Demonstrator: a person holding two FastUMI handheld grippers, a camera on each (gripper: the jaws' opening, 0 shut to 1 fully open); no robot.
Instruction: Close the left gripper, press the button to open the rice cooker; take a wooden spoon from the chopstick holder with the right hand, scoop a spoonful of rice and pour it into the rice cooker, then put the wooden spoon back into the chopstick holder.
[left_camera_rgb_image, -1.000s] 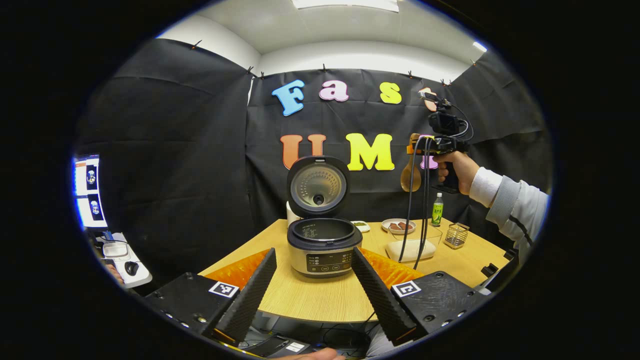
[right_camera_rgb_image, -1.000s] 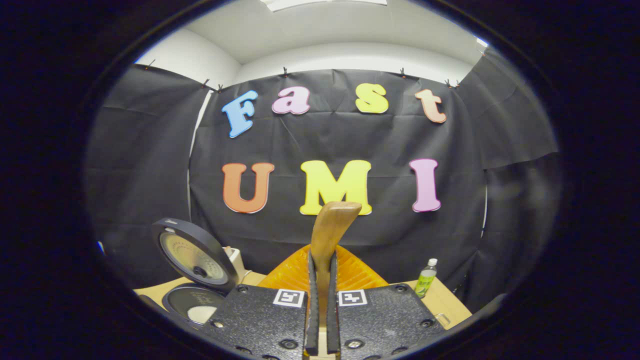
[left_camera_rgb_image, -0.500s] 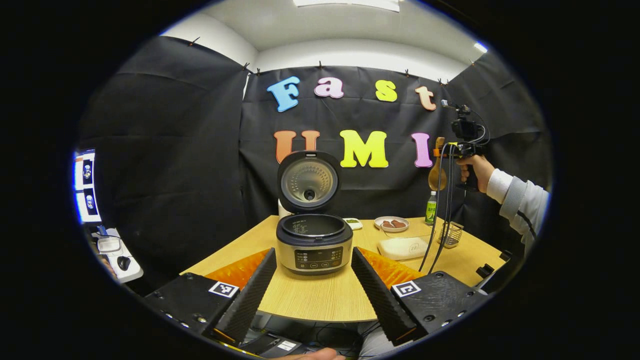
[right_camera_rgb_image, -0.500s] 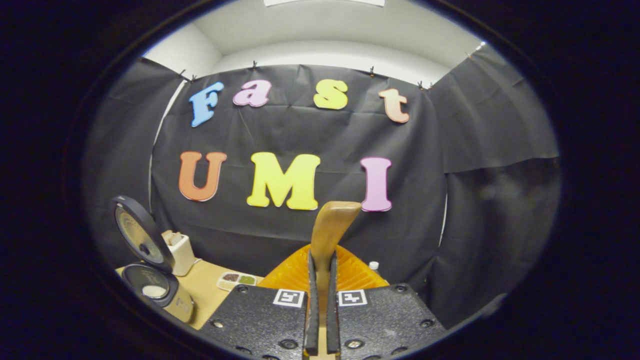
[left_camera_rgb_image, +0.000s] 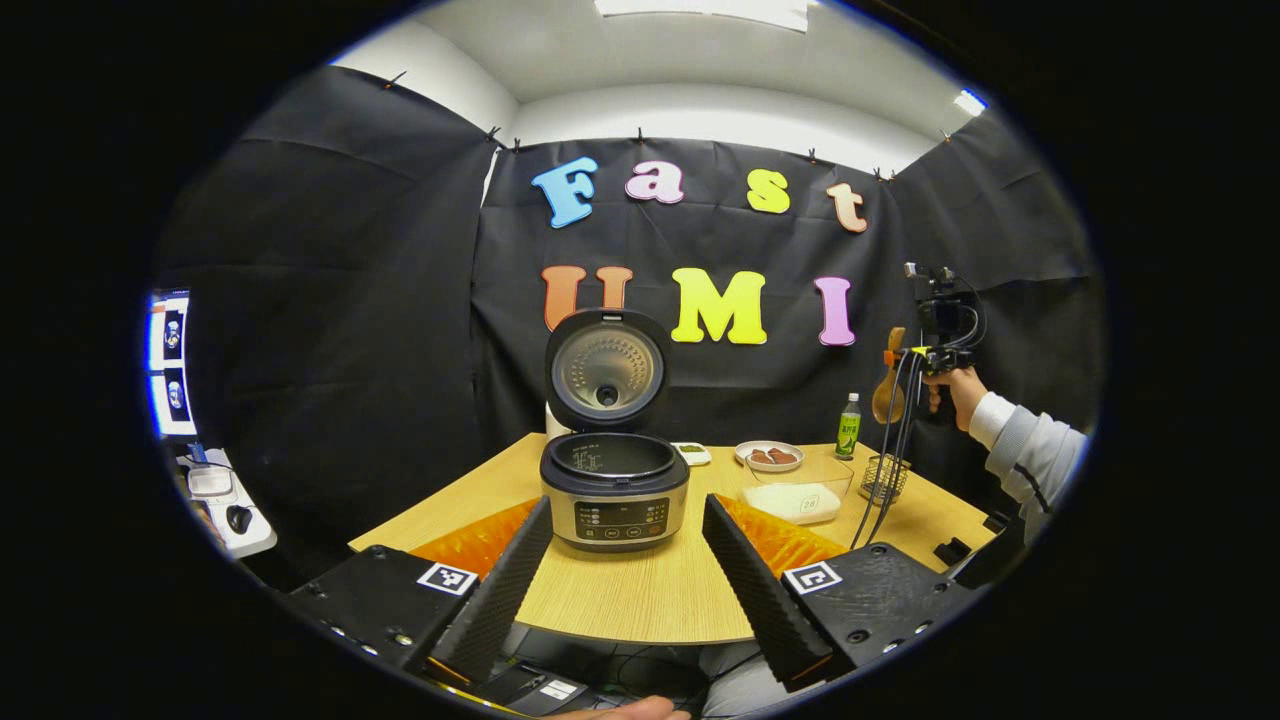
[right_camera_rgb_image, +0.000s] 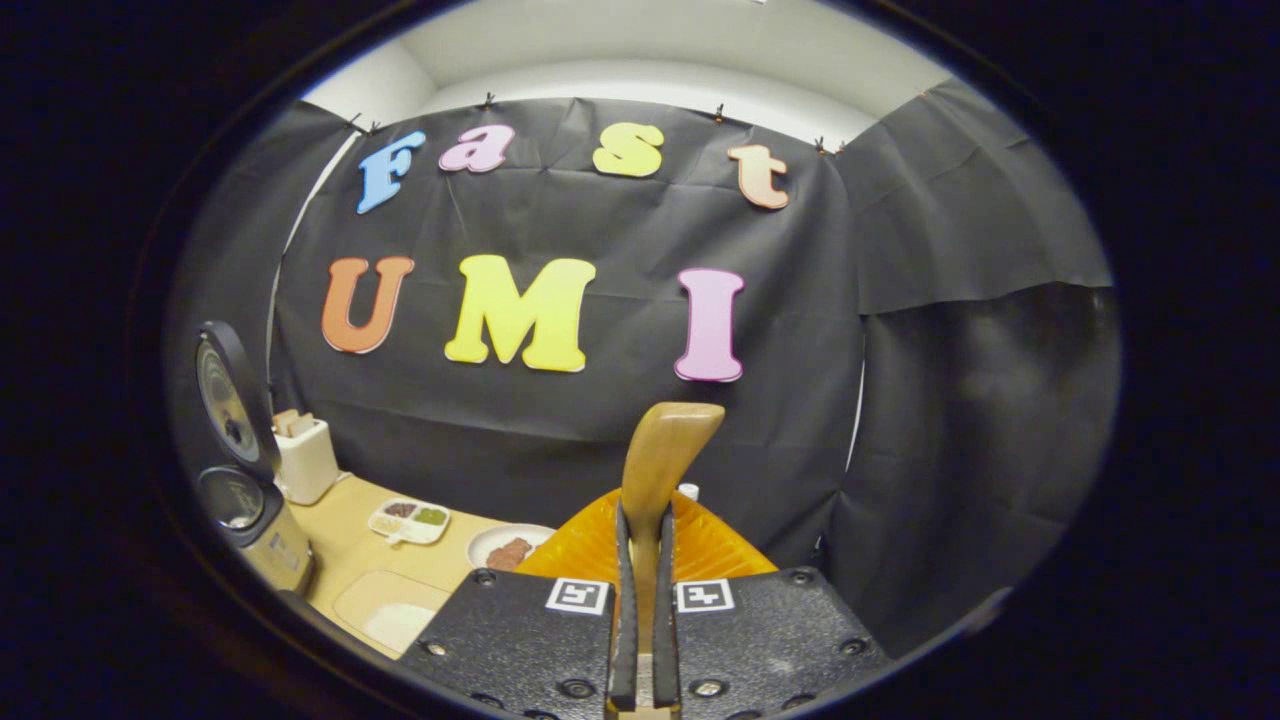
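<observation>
The rice cooker (left_camera_rgb_image: 612, 490) stands on the table with its lid (left_camera_rgb_image: 605, 368) raised; it also sits at the left edge (right_camera_rgb_image: 250, 505). My left gripper (left_camera_rgb_image: 628, 590) is open, low in front of the cooker, holding nothing. My right gripper (right_camera_rgb_image: 640, 620) is shut on the wooden spoon (right_camera_rgb_image: 660, 465), whose handle rises between the fingers. From the left gripper view, that right gripper (left_camera_rgb_image: 903, 355) is held high at the right, the spoon (left_camera_rgb_image: 886, 398) hanging bowl down above the wire chopstick holder (left_camera_rgb_image: 882, 478). A clear container of rice (left_camera_rgb_image: 798, 492) sits beside the holder.
A green bottle (left_camera_rgb_image: 848, 425), a plate of brown food (left_camera_rgb_image: 768, 455) and a small sectioned tray (right_camera_rgb_image: 405, 518) line the table's back. A white box (right_camera_rgb_image: 305, 455) stands behind the cooker. Cables hang from the right gripper over the table (left_camera_rgb_image: 640, 600). A desk with screens is at far left.
The right gripper has carried the spoon rightward and lower, away from the cooker to above the chopstick holder. The left gripper has drawn back slightly, still open.
</observation>
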